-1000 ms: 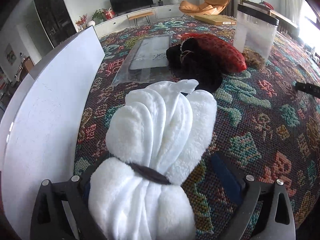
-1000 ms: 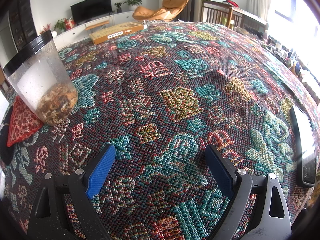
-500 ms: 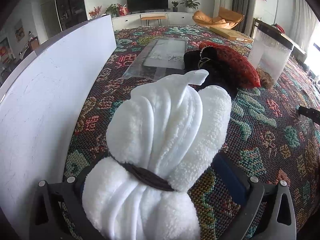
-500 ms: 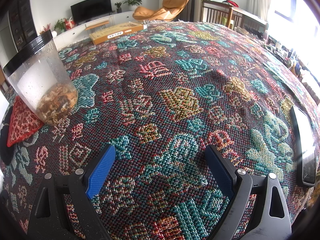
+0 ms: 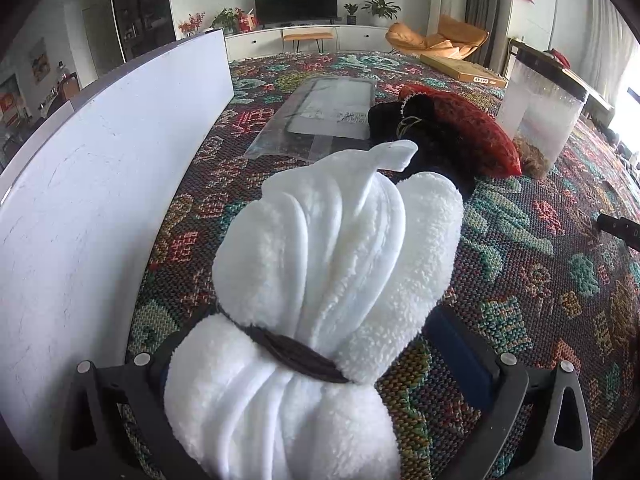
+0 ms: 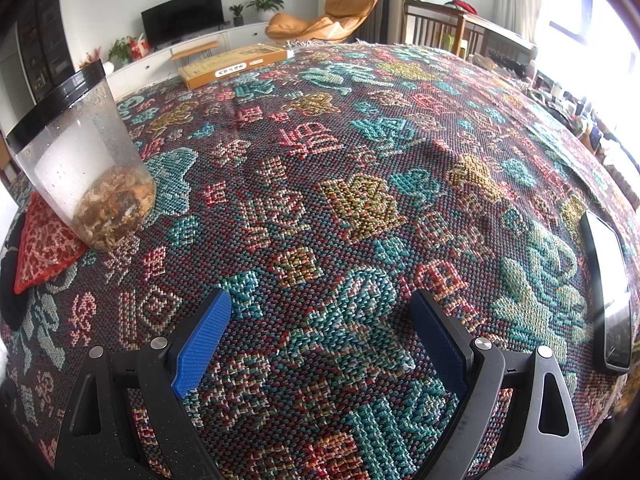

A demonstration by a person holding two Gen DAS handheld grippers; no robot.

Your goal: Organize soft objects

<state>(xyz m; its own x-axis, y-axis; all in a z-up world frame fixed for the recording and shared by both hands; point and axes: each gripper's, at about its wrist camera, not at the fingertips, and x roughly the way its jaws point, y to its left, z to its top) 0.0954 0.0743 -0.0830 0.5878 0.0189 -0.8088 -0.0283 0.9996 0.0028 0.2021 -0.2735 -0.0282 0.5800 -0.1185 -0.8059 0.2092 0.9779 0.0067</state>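
A white fluffy towel bundle (image 5: 328, 264), cinched by a dark band (image 5: 296, 354), fills the left wrist view. My left gripper (image 5: 308, 332) is shut on it around the band; its left finger is hidden behind the fluff. Beyond the bundle lies a red and black soft pouch (image 5: 460, 132), which also shows at the left edge of the right wrist view as the red pouch (image 6: 44, 248). A flat clear plastic bag (image 5: 320, 116) lies farther back. My right gripper (image 6: 320, 312) is open over the patterned cloth (image 6: 360, 200), holding nothing.
A tall white board (image 5: 100, 200) stands close on the left. A clear lidded container (image 6: 84, 160) with dried bits stands beside the pouch. A dark phone (image 6: 608, 296) lies at the right, and a flat cardboard box (image 6: 236, 66) at the table's far edge.
My left gripper has swung with the white bundle, so the white board now runs closer along the left. The bundle stays in the same grip. The right gripper has not moved.
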